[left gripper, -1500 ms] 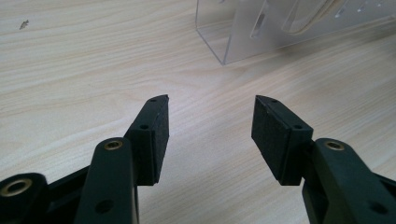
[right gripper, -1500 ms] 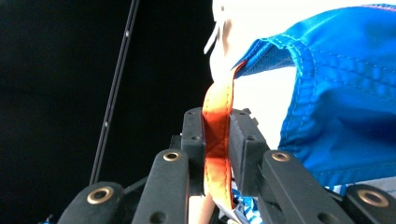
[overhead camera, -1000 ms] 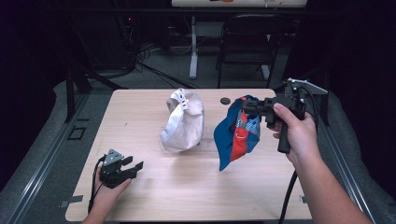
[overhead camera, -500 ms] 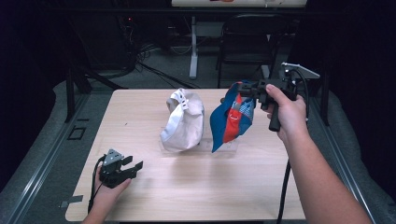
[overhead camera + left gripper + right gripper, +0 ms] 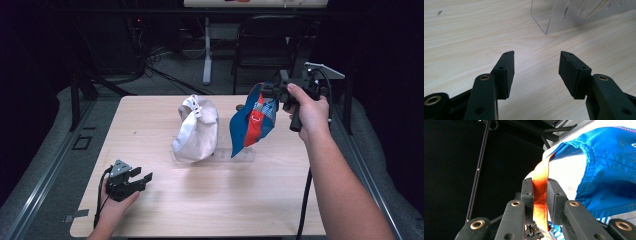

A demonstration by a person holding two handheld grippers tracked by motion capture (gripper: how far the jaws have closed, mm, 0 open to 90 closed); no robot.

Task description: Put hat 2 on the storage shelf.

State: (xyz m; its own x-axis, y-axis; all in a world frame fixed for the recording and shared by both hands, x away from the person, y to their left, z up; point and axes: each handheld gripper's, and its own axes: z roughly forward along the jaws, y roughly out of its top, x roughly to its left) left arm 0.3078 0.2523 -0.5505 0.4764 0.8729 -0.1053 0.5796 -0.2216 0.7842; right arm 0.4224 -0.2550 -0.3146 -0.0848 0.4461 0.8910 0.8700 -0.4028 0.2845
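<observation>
A person works at a wooden table (image 5: 210, 200) with a handheld gripper in each hand. Since a second ago, the right gripper (image 5: 274, 91) has carried the blue cap (image 5: 252, 120) up and away from the person, from the three o'clock side of the table towards one o'clock, so the cap now hangs in the air just beside the white cap (image 5: 196, 129), which has not moved. That shift suggests the blue cap is being brought to the clear acrylic stand (image 5: 239, 155) at the table's centre, where the white cap already sits; the placing itself is not yet done. In the right gripper view, the two black jaws are pressed together on the cap's orange strap (image 5: 540, 195), with blue fabric spreading off to the right. The blue cap dangles from that grip with its long axis close to vertical, tilted a little (top towards the gripper, lower tip slanting down towards seven o'clock), and its open underside with the strap faces the camera. The left gripper (image 5: 141, 179) rests low on the table at eight o'clock, unchanged, its jaws spread apart and holding nothing; its own view shows a corner of the stand ahead.
</observation>
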